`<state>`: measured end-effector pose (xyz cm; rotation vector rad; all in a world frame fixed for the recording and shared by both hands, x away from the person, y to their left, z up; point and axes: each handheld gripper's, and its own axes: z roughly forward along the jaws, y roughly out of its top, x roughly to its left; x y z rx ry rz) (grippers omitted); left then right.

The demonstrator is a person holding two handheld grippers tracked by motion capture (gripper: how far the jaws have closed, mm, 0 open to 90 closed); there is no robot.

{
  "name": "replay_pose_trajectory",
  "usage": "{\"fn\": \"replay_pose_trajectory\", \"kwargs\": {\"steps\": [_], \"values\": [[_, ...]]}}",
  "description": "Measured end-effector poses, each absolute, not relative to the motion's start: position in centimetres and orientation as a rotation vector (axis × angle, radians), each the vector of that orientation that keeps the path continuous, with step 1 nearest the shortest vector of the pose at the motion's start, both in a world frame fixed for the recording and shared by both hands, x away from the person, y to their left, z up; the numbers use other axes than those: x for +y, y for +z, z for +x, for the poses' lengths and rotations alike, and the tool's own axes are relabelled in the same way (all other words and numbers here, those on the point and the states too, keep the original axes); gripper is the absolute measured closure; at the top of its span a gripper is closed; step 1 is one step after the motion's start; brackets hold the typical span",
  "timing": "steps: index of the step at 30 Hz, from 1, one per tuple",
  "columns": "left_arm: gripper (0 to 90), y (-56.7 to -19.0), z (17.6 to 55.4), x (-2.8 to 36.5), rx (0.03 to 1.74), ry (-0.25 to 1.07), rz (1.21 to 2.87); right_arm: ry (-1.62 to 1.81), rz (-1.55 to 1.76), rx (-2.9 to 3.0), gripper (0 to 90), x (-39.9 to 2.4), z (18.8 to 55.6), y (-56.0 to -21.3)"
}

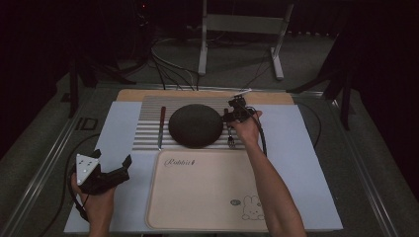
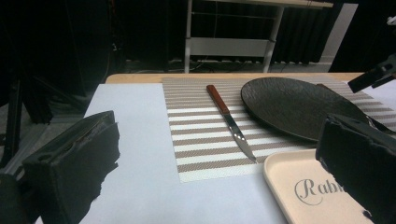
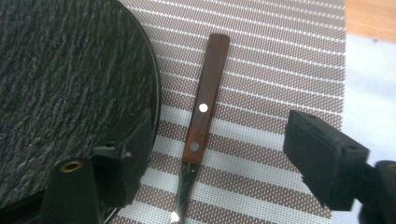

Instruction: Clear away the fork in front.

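The fork [image 3: 201, 122] lies flat on the striped placemat [image 3: 280, 84], just right of the dark plate [image 3: 60, 84]. Its long axis runs front to back, wooden handle away from the person, tines toward them. The right gripper [image 3: 219, 154] straddles it, 2 jaws apart, not pressing. The left gripper [image 1: 111, 170] rests open, well apart, near the beige tray [image 1: 197, 197].

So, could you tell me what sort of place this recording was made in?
Probably a recording studio or lab with a mock dining setup: black curtains behind, cables on the floor, and a table laid with striped placemat, dark plate and knife.
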<state>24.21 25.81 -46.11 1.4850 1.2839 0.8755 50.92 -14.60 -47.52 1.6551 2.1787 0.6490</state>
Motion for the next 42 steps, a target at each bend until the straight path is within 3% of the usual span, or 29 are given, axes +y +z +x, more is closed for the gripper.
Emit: {"fn": "replay_pose_trajectory", "kwargs": {"steps": [6, 7, 14, 19, 35, 38, 42], "values": [[0.1, -46.1, 24.2, 25.9, 1.286, 0.873, 1.478, 0.64, 1.701, 2.197, 35.9, -14.7, 51.4, -48.2], [0.1, -46.1, 24.2, 25.9, 1.286, 0.876, 1.475, 0.678, 1.74, 2.225, 42.9, -14.8, 51.5, -48.6], [0.1, -46.1, 24.2, 26.0, 1.287, 0.875, 1.475, 0.602, 1.772, 2.267, 63.5, -14.4, 51.6, -49.5], [0.1, -46.1, 24.2, 25.9, 1.287, 0.873, 1.475, 0.598, 1.749, 2.288, 70.9, -14.3, 51.5, -49.8], [0.1, -46.2, 24.2, 25.9, 1.289, 0.871, 1.481, 0.536, 1.647, 2.308, 71.8, -13.2, 51.3, -50.0], [0.1, -46.2, 24.3, 25.9, 1.29, 0.87, 1.482, 0.502, 1.619, 2.338, 77.4, -13.2, 51.3, -49.9], [0.1, -46.2, 24.2, 25.9, 1.288, 0.87, 1.483, 0.47, 1.595, 2.372, 77.7, -13.5, 51.4, -49.8]]}}
